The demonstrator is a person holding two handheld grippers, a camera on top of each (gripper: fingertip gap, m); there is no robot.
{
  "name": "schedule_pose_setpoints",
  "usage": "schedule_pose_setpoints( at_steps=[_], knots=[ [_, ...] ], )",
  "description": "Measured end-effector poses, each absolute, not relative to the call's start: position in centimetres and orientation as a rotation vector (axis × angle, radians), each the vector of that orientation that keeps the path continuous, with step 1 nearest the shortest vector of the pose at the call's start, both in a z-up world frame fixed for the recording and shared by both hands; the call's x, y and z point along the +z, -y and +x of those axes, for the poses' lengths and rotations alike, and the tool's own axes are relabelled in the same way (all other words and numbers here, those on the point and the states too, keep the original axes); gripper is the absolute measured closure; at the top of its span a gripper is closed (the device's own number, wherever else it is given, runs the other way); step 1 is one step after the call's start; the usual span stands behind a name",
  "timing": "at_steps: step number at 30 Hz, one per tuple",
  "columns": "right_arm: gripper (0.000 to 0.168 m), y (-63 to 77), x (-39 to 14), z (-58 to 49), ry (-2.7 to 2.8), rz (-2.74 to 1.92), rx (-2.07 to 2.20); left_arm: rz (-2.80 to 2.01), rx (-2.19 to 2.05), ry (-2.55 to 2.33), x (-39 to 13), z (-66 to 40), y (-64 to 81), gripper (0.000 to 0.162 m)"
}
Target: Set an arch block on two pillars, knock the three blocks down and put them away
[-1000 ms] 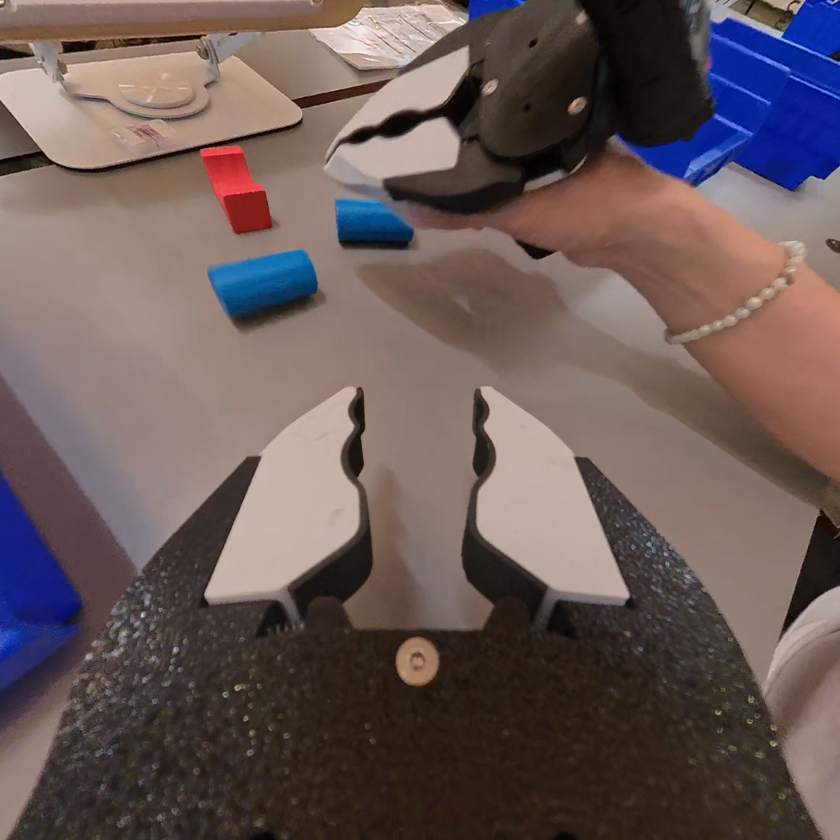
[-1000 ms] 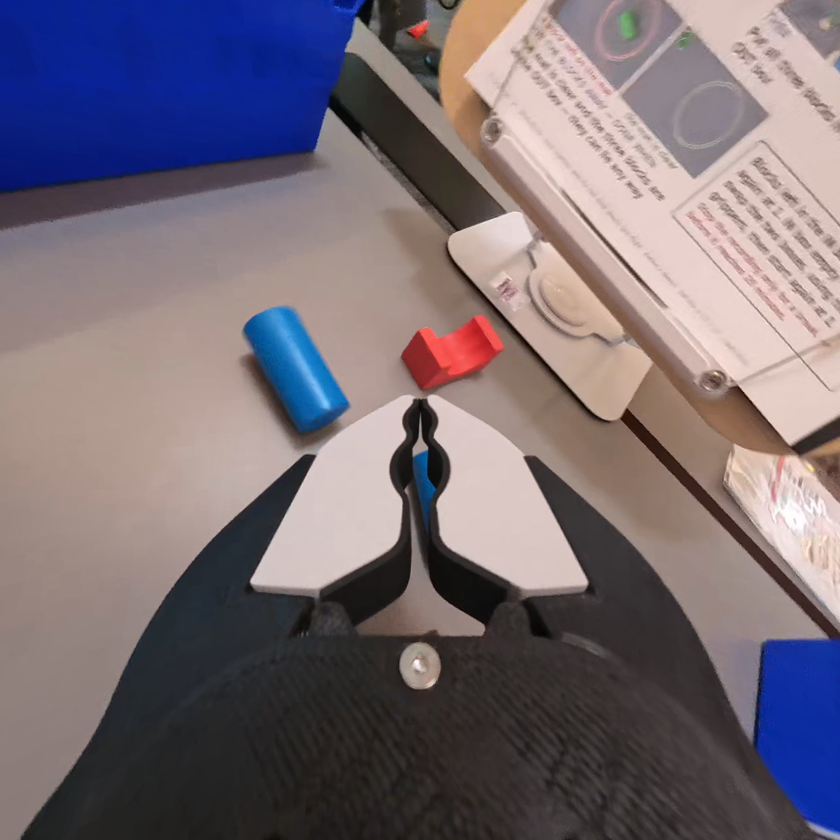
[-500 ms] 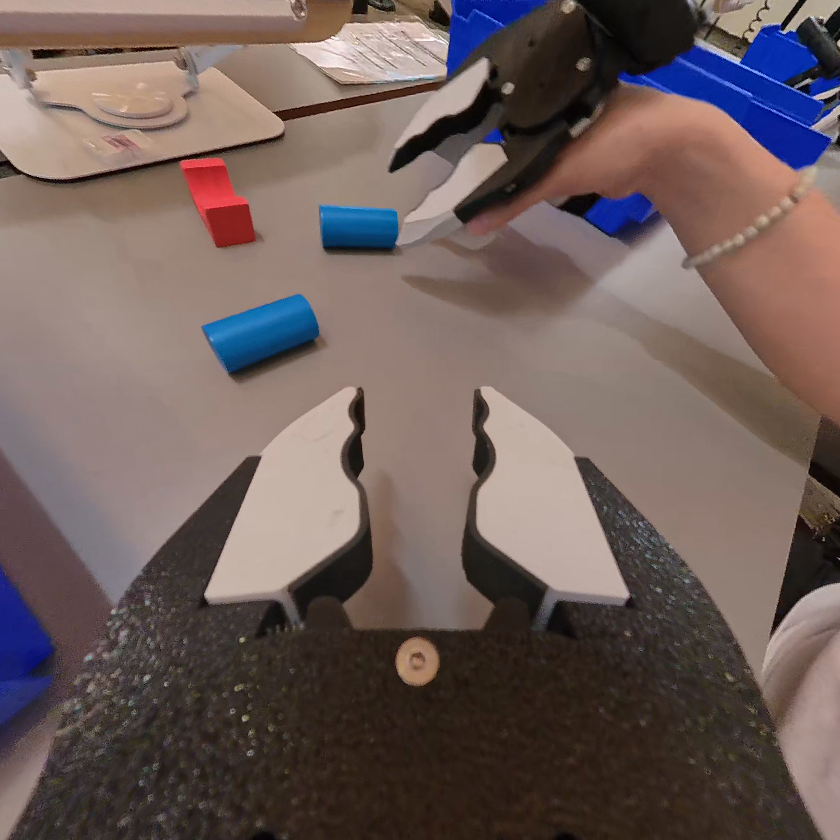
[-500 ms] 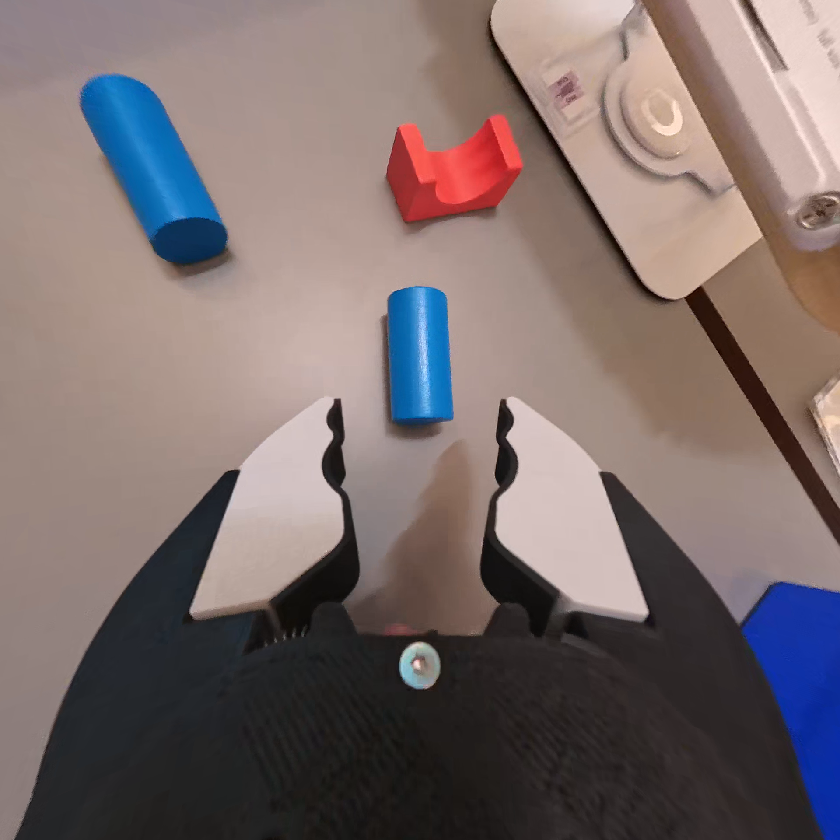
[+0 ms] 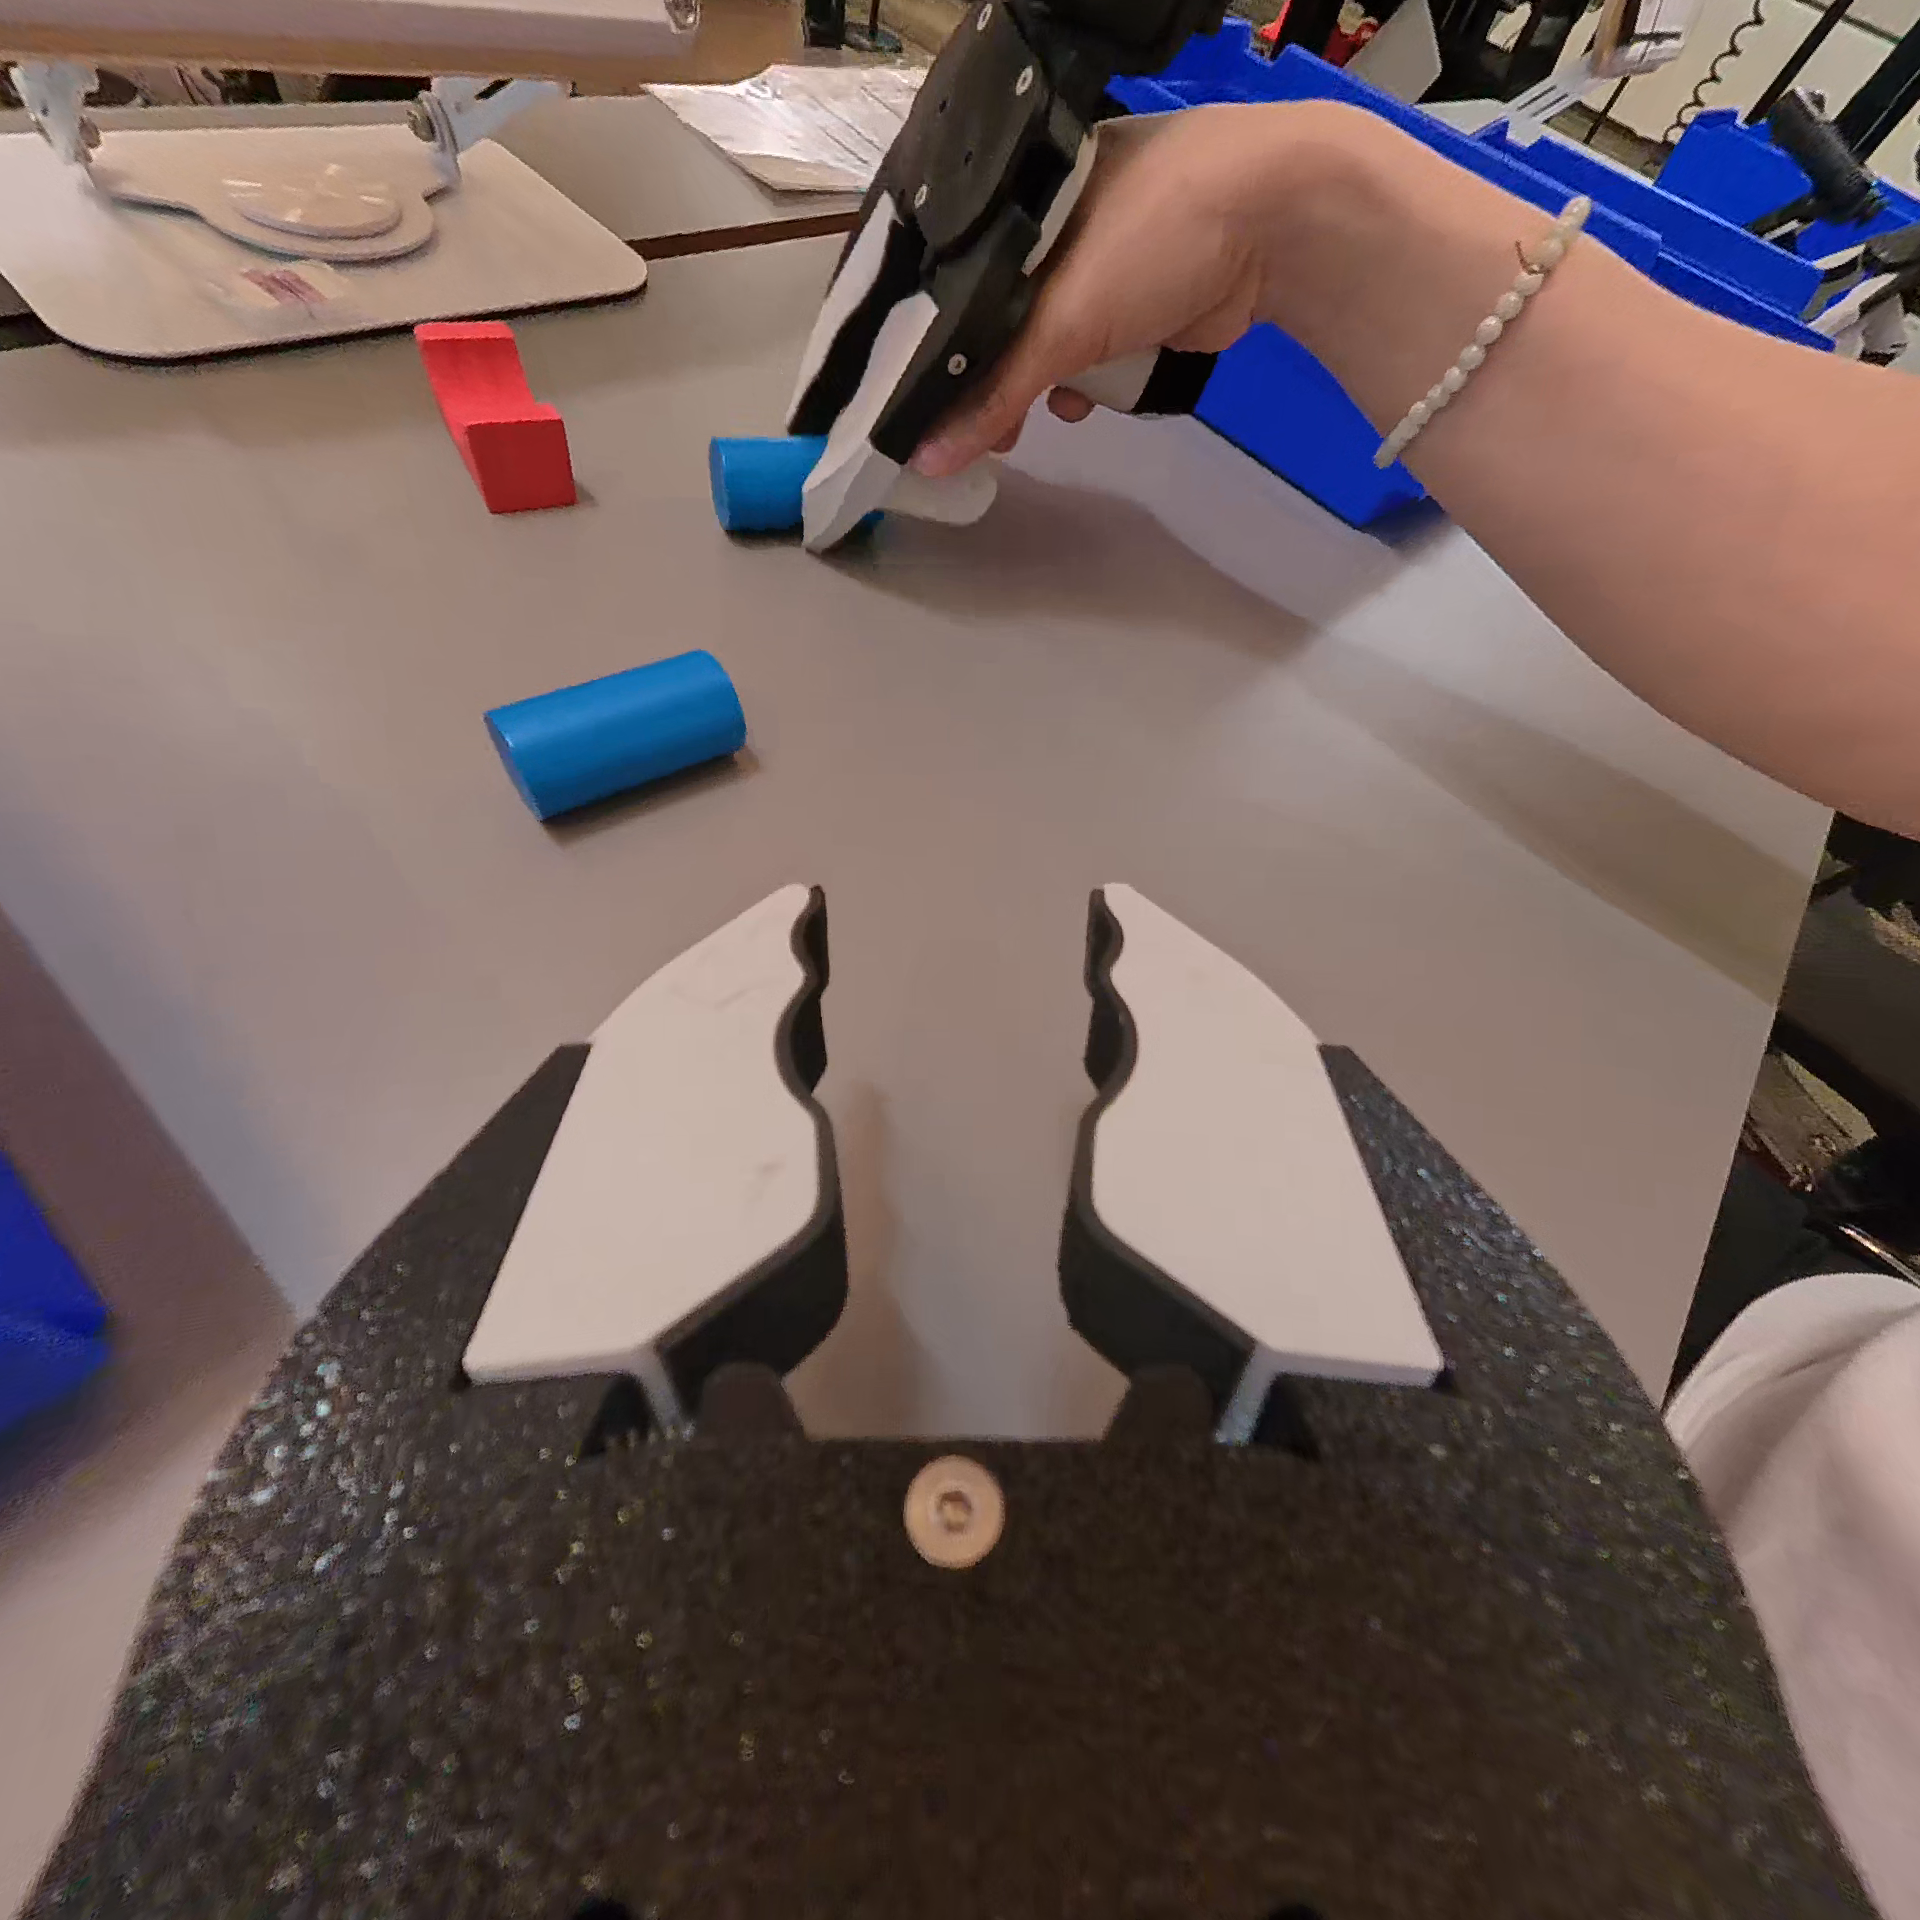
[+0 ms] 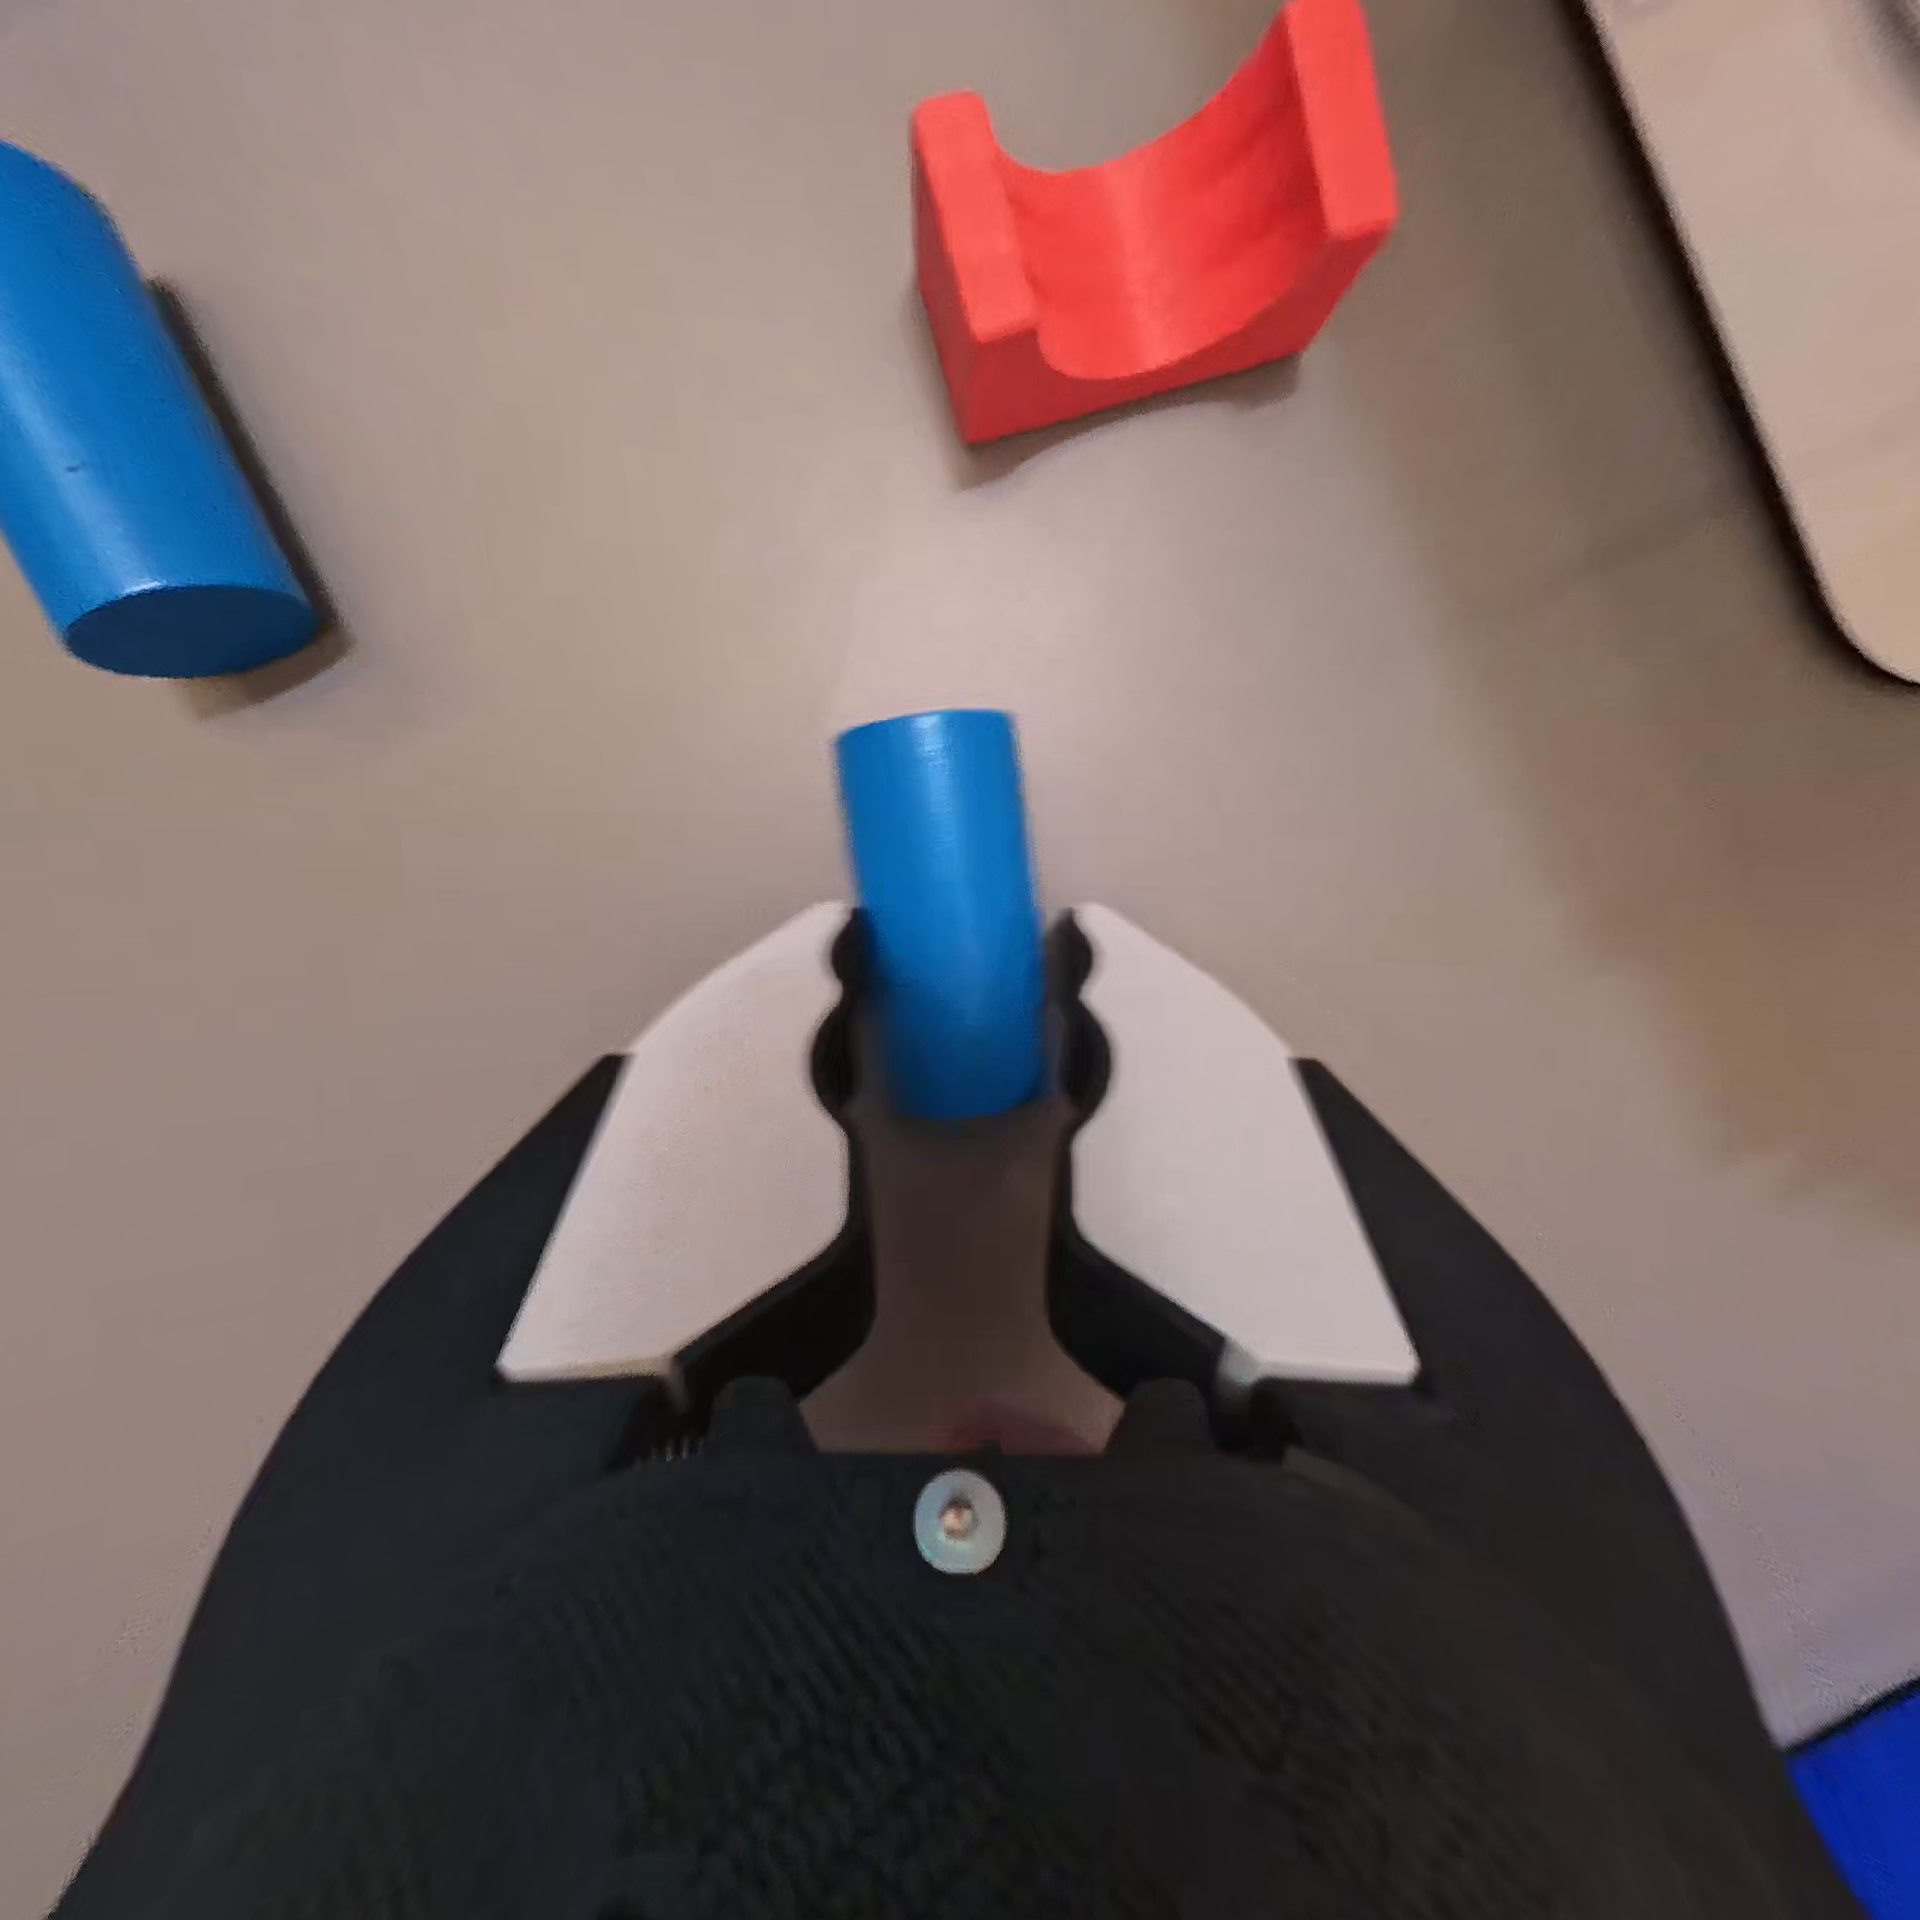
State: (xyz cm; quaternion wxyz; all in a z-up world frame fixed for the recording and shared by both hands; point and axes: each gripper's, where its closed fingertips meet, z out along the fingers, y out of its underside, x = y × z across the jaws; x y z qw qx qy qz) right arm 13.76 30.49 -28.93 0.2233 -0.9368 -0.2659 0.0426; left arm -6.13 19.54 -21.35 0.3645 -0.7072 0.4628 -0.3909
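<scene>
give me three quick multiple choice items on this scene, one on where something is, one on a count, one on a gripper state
1. Where is the small blue cylinder?
A. between the right gripper's fingers
B. inside the red block's groove
C. on top of the large blue cylinder

2. How many blue cylinders lie on the table?
A. one
B. two
C. four

3. How is the left gripper?
A. shut on a red block
B. shut on nothing
C. open and empty

Answers:
1 A, the right gripper has a finger on each side of it, in the right wrist view.
2 B, the small one plus the large blue cylinder.
3 C, a wide gap between its fingers shows bare table; the red block lies far off.
</scene>
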Motion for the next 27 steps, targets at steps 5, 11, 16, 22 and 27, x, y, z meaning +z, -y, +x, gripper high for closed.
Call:
schedule_pose_setpoints(
  at_steps=[5, 11, 16, 22, 27],
  knots=[
    [0.135, -29.5, -28.6, 14.6, 0.714, -2.610, 0.035, -1.836, -1.028, -1.184, -22.0, -5.8, -19.4, 0.115],
    [0.135, -26.9, -23.2, 18.8, 0.610, -2.536, -0.056, -1.835, -1.058, -1.216, -22.7, -4.7, -18.4, 0.115],
    [0.135, -21.7, -15.8, 29.8, 0.273, -2.501, -0.259, -1.826, -1.037, -1.249, -23.0, -4.6, -18.2, 0.115],
    [0.134, -13.8, -17.9, 41.2, -0.191, -2.597, -0.314, -1.825, -1.073, -1.248, -22.8, -4.3, -18.1, 0.115],
    [0.134, -8.7, -24.1, 44.0, -0.345, -2.765, -0.286, -1.818, -1.067, -1.271, -22.8, -4.3, -17.9, 0.115]
  ],
)
